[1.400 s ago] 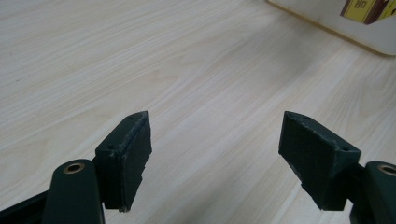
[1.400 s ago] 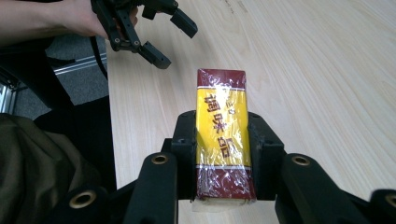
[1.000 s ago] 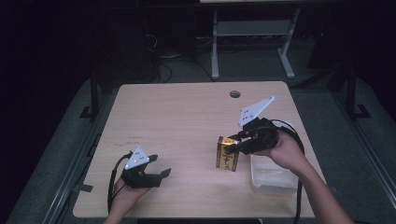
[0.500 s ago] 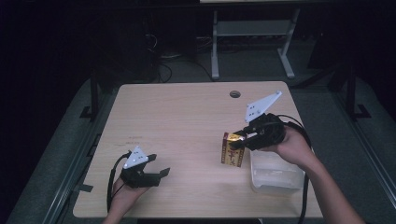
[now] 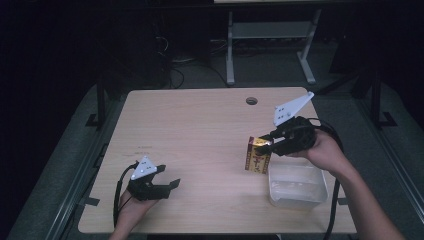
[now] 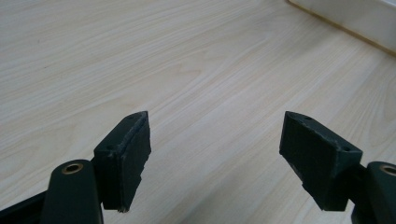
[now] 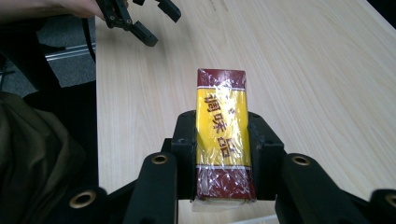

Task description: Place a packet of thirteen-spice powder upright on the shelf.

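A yellow and dark red packet [image 5: 257,156] wrapped in clear film hangs above the table's right side, with my right gripper [image 5: 271,146] shut on it. The right gripper view looks down the packet [image 7: 221,135], both pads pressed against its long sides. A clear plastic tub [image 5: 298,187] stands on the table just right of and below the packet. My left gripper [image 5: 167,178] rests near the table's front left, open, with nothing between its fingers [image 6: 125,158]. Bare wood lies under it in the left gripper view.
The light wooden table [image 5: 200,130] has a round cable hole [image 5: 251,100] at its far right. A metal stand [image 5: 270,35] and cables sit on the dark floor beyond. The tub's edge [image 6: 355,18] lies at the top right of the left gripper view.
My right gripper has carried the packet to the right and a little up, nearer the tub. The left gripper has stayed where it was.
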`<state>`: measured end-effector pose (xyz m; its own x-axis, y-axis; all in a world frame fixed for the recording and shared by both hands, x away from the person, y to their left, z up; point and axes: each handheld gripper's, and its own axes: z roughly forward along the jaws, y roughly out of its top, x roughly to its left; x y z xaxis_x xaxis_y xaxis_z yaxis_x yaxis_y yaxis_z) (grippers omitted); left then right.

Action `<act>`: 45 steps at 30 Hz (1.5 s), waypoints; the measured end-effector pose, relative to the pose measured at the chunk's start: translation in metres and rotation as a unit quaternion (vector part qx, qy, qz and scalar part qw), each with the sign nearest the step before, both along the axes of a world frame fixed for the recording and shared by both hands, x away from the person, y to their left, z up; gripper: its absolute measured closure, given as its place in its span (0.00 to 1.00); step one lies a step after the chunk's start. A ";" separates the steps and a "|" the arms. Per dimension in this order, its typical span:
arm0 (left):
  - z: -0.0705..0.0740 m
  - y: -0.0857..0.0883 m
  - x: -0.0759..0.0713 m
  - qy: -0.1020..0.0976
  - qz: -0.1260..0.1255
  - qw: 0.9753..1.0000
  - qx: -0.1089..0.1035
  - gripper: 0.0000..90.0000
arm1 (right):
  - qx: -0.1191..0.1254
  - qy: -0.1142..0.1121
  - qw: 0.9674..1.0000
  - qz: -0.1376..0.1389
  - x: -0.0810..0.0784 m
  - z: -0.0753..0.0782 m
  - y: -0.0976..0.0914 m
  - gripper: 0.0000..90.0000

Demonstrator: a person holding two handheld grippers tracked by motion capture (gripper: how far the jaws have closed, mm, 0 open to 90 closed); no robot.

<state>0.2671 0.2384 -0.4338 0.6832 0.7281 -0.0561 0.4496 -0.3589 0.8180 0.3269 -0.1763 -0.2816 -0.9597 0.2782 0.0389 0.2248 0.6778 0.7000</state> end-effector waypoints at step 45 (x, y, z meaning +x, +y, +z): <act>-0.003 0.005 0.002 0.004 0.011 1.000 0.003 0.27 | -0.043 -0.021 0.999 -0.026 0.033 -0.013 -0.067 0.76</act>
<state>0.2693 0.2433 -0.4369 0.6670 0.7428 -0.0573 0.4639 -0.3539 0.8121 0.3603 -0.2437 -0.2941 -0.9440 0.3288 -0.0281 0.2328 0.7237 0.6497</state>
